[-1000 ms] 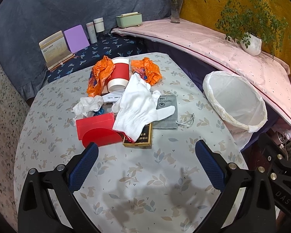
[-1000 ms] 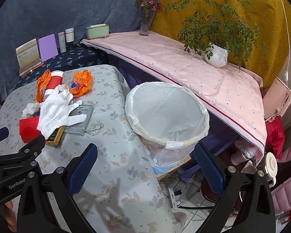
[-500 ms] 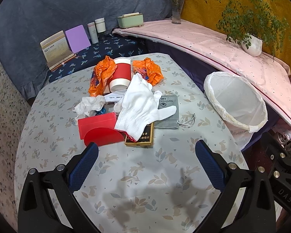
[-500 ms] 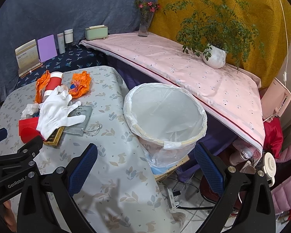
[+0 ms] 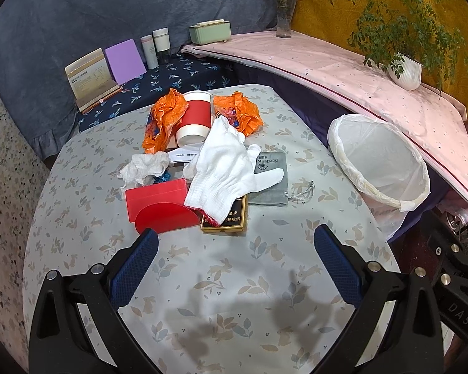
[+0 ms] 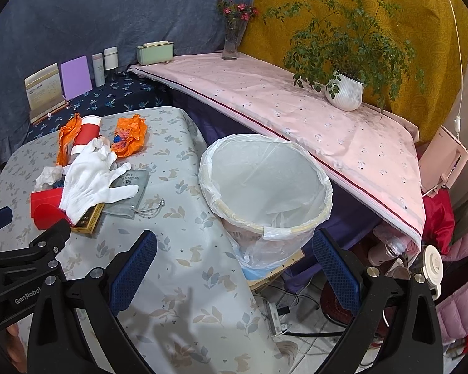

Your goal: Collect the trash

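Leaf-print table (image 5: 87, 218), litter heaped at its far side

Left gripper (image 5: 234, 260) and right gripper (image 6: 234, 257) hover spread wide, empty; beyond, white glove (image 5: 224, 174) drapes over red box (image 5: 159, 202), paper cup (image 5: 194, 118) and orange wrappers (image 5: 163, 118); lined bin (image 6: 265, 187) stands beside table.

Left gripper (image 5: 235, 244) jaws spread wide; right gripper (image 6: 234, 246) likewise, both empty

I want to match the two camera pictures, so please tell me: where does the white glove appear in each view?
Left wrist view: the white glove lies near the middle of the picture, over the red box and the grey pouch.
Right wrist view: the white glove lies at the left, far from the centre.
Shared landmark: the lined trash bin, right of the glove in both views.
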